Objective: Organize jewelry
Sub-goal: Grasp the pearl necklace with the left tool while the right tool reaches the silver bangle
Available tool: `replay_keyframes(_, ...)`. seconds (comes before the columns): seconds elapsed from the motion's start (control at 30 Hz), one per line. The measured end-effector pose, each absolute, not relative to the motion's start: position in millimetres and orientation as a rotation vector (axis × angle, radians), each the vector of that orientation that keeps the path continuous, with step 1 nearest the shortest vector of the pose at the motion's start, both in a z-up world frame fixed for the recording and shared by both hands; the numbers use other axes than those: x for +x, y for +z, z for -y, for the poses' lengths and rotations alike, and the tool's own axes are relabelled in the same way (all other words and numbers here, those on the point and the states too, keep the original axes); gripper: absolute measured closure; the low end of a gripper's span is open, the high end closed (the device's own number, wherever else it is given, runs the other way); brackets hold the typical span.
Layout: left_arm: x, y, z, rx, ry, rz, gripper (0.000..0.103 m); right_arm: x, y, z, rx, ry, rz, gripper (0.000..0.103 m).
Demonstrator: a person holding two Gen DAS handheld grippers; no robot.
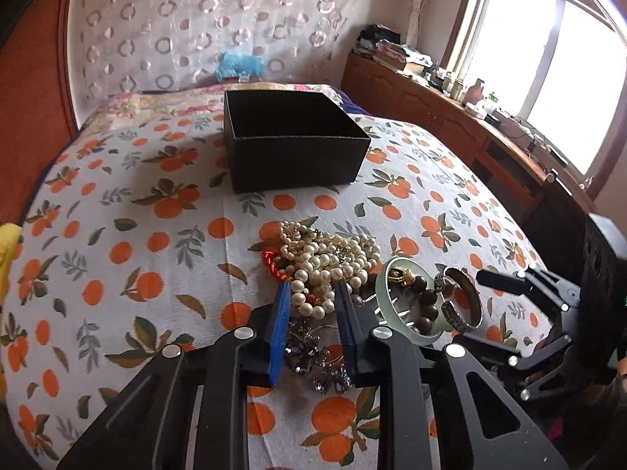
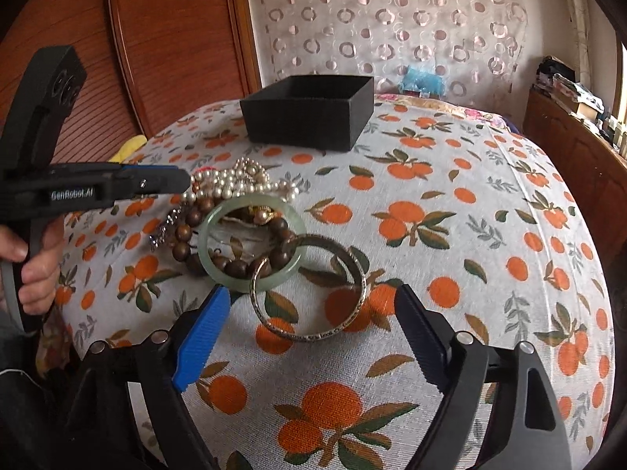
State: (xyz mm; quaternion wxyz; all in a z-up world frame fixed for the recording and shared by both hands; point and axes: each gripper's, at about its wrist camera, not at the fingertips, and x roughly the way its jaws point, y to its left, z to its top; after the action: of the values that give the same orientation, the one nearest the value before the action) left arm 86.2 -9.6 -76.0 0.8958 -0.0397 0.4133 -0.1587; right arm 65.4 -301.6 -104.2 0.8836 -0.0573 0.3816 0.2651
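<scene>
Straddling pearls (image 1: 329,266), left claw (image 1: 312,293) seemingly unclosed.

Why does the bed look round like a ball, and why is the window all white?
In both views the fisheye lens bends the orange-print bedspread into a dome. In the left wrist view, daylight blows out the window to plain white, and the black box casts a soft shadow to its left.

Lying heaped on the bed (image 2: 470,235): pearl necklace (image 1: 329,262) farthest back, bead bracelet (image 2: 235,258) just before it, jade bangle (image 2: 250,243) overlapping those beads, metal bangle (image 2: 309,290) nearest, touching the jade bangle. Sitting well behind the heap: open box (image 2: 309,113). Standing along the bed's right: cabinet (image 1: 450,117).
</scene>
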Motion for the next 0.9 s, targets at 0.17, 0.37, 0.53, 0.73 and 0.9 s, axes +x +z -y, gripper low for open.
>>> replay_keyframes(0.17,90.6,-78.5,9.6,-0.078,-0.311,-0.859,0.097,66.0,-103.3,300.5,-0.12,0.562,-0.795,0.017)
replay_keyframes(0.37,83.6,-65.2,7.7,-0.068,-0.307,-0.803,0.103,68.3,-103.0,297.7,-0.142,0.569,-0.81,0.023)
replay_keyframes(0.53,82.3,-54.4,8.1,-0.044,-0.293,-0.777,0.103,72.9,-102.2,300.1,-0.129,0.575,-0.822,0.023)
replay_keyframes(0.73,85.4,-62.8,2.1,-0.064,-0.275,-0.807,0.07,74.5,-102.3,300.7,-0.133,0.578,-0.826,0.023)
replay_keyframes(0.9,92.5,-77.4,1.0,-0.102,-0.3,-0.863,0.075,74.4,-102.6,299.7,-0.134,0.58,-0.824,0.023)
